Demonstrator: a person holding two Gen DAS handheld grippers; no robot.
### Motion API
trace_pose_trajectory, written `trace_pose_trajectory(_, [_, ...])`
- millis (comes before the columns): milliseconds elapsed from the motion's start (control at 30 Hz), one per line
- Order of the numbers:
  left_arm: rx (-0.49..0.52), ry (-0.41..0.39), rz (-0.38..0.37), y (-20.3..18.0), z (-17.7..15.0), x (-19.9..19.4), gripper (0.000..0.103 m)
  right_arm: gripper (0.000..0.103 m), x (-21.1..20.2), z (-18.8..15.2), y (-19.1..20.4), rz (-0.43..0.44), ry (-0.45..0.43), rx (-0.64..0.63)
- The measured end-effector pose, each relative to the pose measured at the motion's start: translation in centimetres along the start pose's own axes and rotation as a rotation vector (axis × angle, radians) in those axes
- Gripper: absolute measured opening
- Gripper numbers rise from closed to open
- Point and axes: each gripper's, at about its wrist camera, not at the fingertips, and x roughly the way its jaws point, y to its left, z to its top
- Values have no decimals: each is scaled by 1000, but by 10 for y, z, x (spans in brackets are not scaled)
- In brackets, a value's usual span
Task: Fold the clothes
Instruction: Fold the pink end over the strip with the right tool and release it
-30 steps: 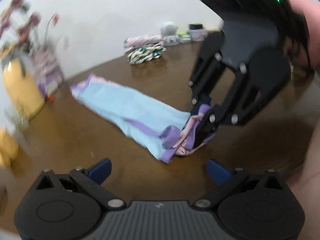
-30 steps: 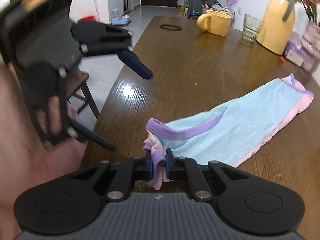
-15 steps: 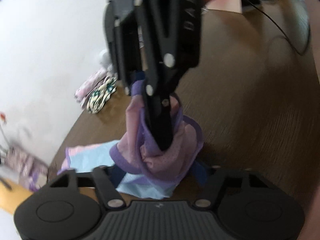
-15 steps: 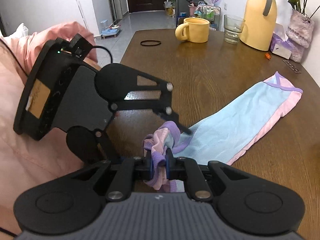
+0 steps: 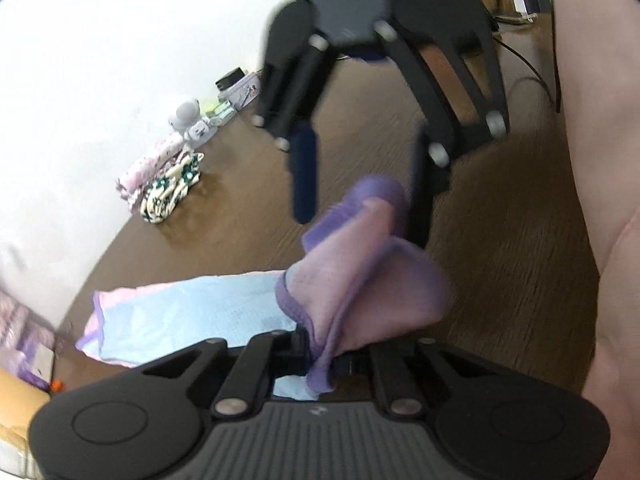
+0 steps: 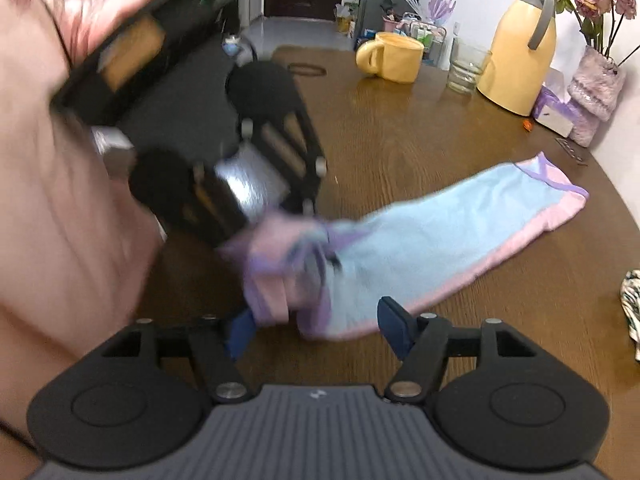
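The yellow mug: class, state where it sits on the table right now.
In the right wrist view the yellow mug stands at the far end of the wooden table, left of the clear glass and the yellow jug.

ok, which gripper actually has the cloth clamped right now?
The left gripper: shut on the blue-pink-purple garment. The right gripper is open.

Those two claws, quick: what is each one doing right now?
Left gripper: closed on the garment.
Right gripper: open, holding nothing.
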Motion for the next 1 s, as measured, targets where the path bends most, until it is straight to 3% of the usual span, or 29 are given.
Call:
trace_pose_trajectory(200, [-95,-3,-47,11,8,-6,8,63,29,-7,19,-58,-21,-160])
trace_pose_trajectory(267, [-118,2,-74,12,9,-9,8,46,35,-4,19,-40,-32,-178])
trace_pose_trajectory(300, [-130,4,-88,13,10,-10,8,23,35,-3,19,-15,-29,-174])
trace_pose_trajectory(333, [-142,7,-111,11,10,-13,8,9,33,-2,19,17,-24,-166])
trace_pose_trajectory(467, [-313,-2,-300,28,11,-23,9,8,22,5,13,209,-4,-100])
trace_pose_trajectory(567, [-464,21,-340,59,7,-11,13,8,21,13,-16,295,-9,45])
trace_pose_trajectory(733, [-676,99,-331,103,-12,33,17,11,48,10,-71,317,-4,323])
trace_pose_trajectory(800, [-759,81,-358,117,-21,42,19,13,51,5,-83,325,-20,399])
trace_pose_trajectory(900, [-805,45,-376,124,-32,39,23,20,50,-1,-85,309,-35,443])
trace_pose_trajectory(1000, [-841,23,-360,123,-42,31,24,21,47,-6,-86,288,-48,478])
